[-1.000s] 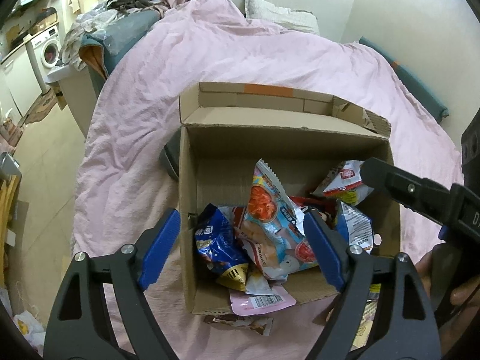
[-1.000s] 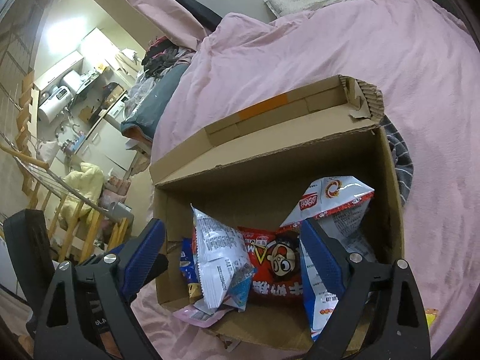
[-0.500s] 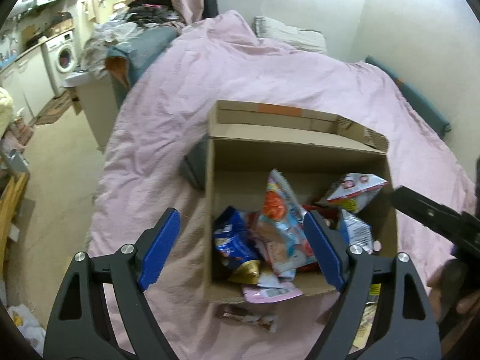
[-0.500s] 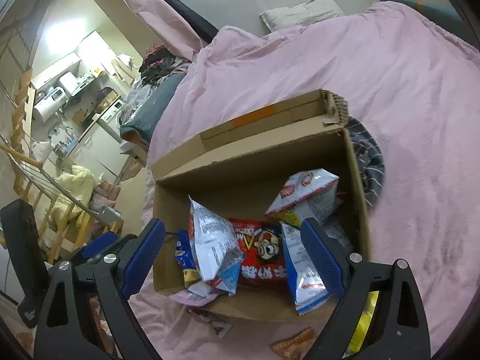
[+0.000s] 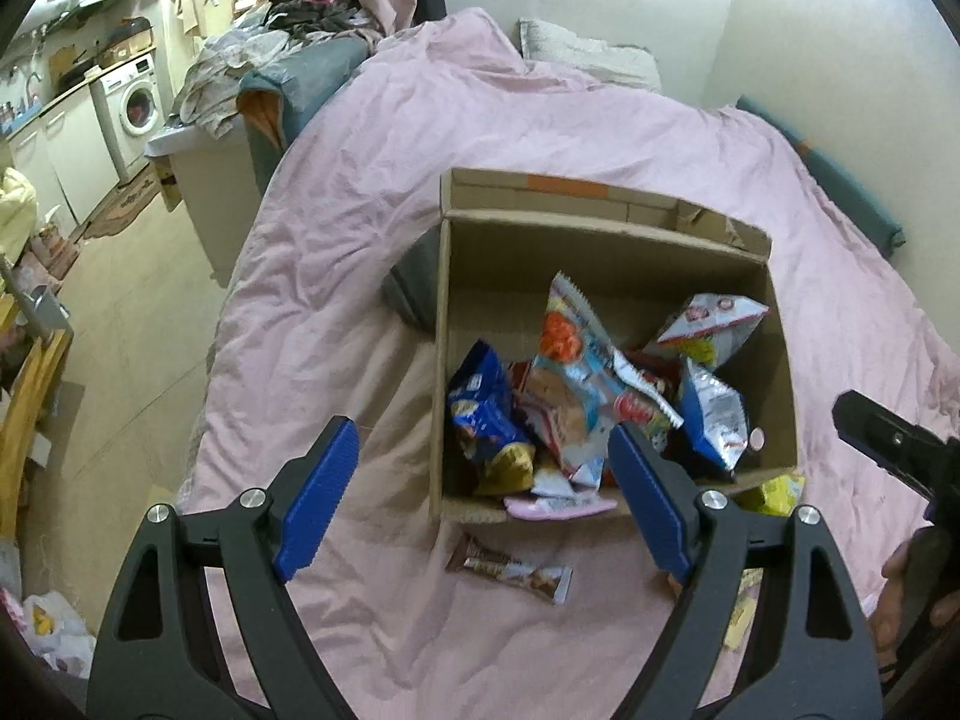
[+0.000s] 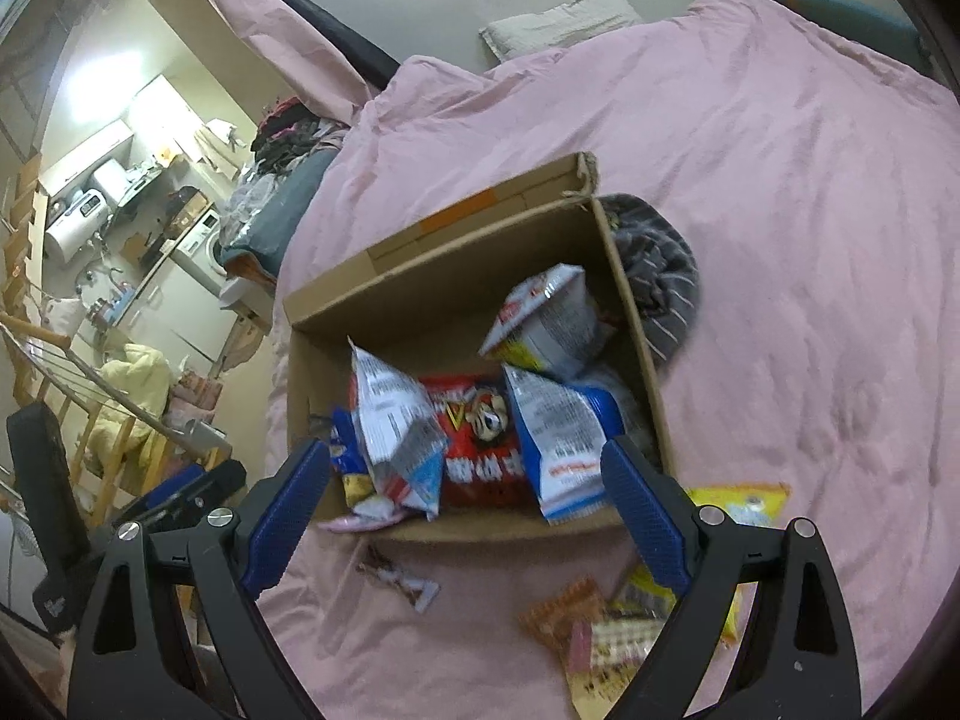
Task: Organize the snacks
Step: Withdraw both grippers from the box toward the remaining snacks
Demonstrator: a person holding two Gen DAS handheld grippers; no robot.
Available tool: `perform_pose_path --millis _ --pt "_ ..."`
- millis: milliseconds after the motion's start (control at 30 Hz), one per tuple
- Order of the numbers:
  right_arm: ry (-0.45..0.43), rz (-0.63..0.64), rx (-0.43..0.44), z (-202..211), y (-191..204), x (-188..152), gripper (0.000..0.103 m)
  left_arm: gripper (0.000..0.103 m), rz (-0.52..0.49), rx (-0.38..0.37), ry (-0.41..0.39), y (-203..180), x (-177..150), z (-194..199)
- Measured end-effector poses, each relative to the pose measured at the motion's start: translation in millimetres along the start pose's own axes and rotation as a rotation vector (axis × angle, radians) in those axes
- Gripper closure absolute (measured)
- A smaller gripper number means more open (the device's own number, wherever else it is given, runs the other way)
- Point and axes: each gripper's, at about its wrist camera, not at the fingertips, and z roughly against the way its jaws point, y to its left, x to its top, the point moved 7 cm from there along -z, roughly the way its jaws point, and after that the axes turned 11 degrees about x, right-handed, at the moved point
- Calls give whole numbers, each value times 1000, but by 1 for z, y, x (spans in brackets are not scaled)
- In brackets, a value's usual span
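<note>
An open cardboard box (image 5: 456, 276) (image 6: 336, 324) sits on a pink bed cover and holds several snack bags, among them a blue bag (image 5: 483, 408) and a red bag (image 6: 480, 438). A brown chocolate bar (image 5: 510, 567) (image 6: 396, 579) lies on the cover in front of the box. A yellow packet (image 6: 741, 501) and orange and pink packets (image 6: 570, 606) lie at the front right. My left gripper (image 5: 480, 498) is open and empty above the bar. My right gripper (image 6: 468, 510) is open and empty above the box's front edge.
A grey striped cloth (image 6: 660, 264) lies against the box's right side. A pillow (image 5: 585, 54) is at the head of the bed. Left of the bed are piled clothes (image 5: 270, 66), a washing machine (image 5: 135, 102) and open floor (image 5: 132, 312).
Both grippers have pulled back and up from the box. The box looks smaller, and the chocolate bar and loose packets in front of it have come into view.
</note>
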Motion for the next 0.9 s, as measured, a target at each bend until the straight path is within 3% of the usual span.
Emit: perform_pose_path --millis 233,367,633,900 --pt "22 3 -45 14 -7 -23 9 19 58 -18 -14 12 -13 11" --pt "35 9 -93 20 -16 -34 9 5 97 -46 21 16 -20 10" --pt "80 -57 -168 35 -55 -57 4 5 19 -43 39 3 -41 13" --pt "167 -165 -206 36 -95 -81 4 5 4 -36 152 -7 -68 -6"
